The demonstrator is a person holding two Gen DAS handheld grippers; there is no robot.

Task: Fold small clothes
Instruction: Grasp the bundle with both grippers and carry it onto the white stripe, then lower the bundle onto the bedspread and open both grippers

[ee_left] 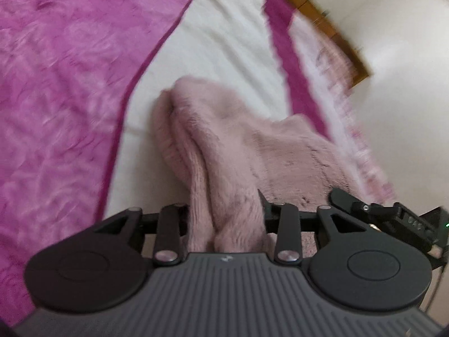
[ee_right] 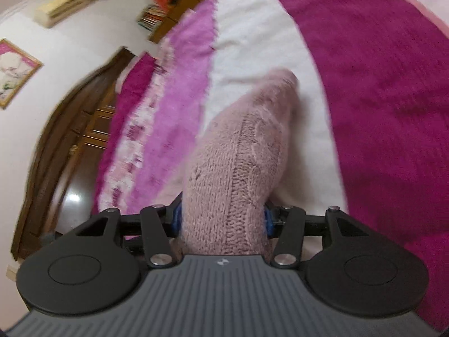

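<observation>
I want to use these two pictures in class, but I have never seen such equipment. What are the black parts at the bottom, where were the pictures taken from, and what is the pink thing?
A person holds a two-finger tool in each hand; a camera on each looks forward along its fingers. One picture comes from the left gripper, the other from the right gripper. Each is shut on a pale pink knitted garment, lifted above a magenta and white blanket.

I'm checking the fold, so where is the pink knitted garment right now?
The pink knitted garment is clamped in both the left gripper and right gripper, stretching forward over the white stripe of the blanket.
</observation>
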